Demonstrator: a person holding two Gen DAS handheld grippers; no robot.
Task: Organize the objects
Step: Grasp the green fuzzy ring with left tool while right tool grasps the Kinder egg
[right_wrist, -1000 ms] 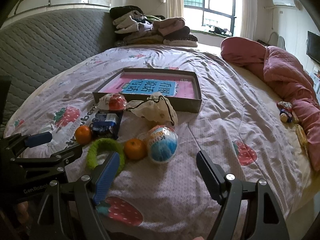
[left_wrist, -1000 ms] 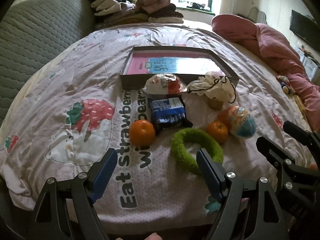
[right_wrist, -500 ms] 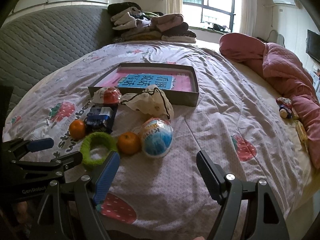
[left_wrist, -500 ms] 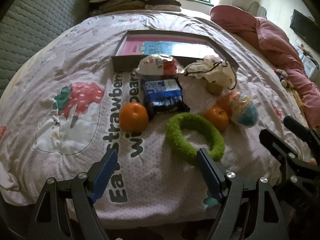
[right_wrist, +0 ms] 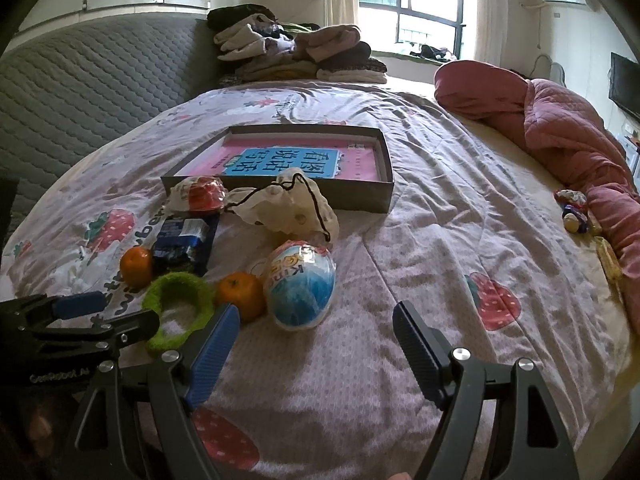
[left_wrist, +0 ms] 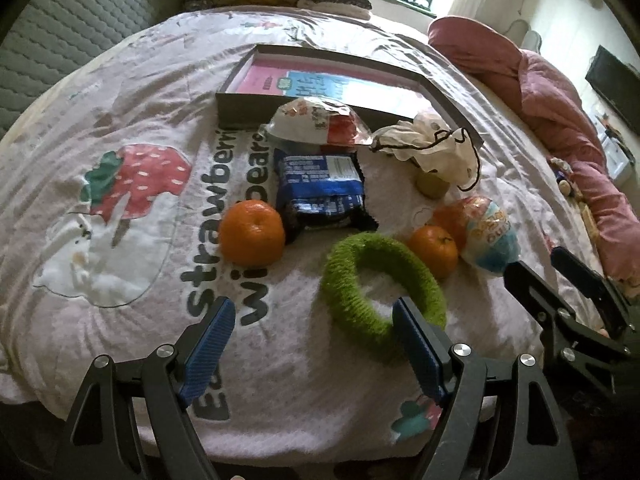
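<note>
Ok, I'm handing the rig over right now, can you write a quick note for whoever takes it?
Left gripper: open, empty, low over the bedspread, in front of the fuzzy green ring.
Right gripper: open, empty, near the blue-and-white foil egg.
Shallow grey box holds only a pink-and-blue printed sheet.
Lying in front of it: two oranges, blue snack packet, red-and-white wrapped snack, cream drawstring pouch.
Done: nothing sorted. Left: all of it.

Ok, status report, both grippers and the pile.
Left gripper open, empty, short of green ring. Right gripper open, empty, near egg. Oranges, snacks, pouch loose on bed; box holds only a book. Nothing blocking.
</note>
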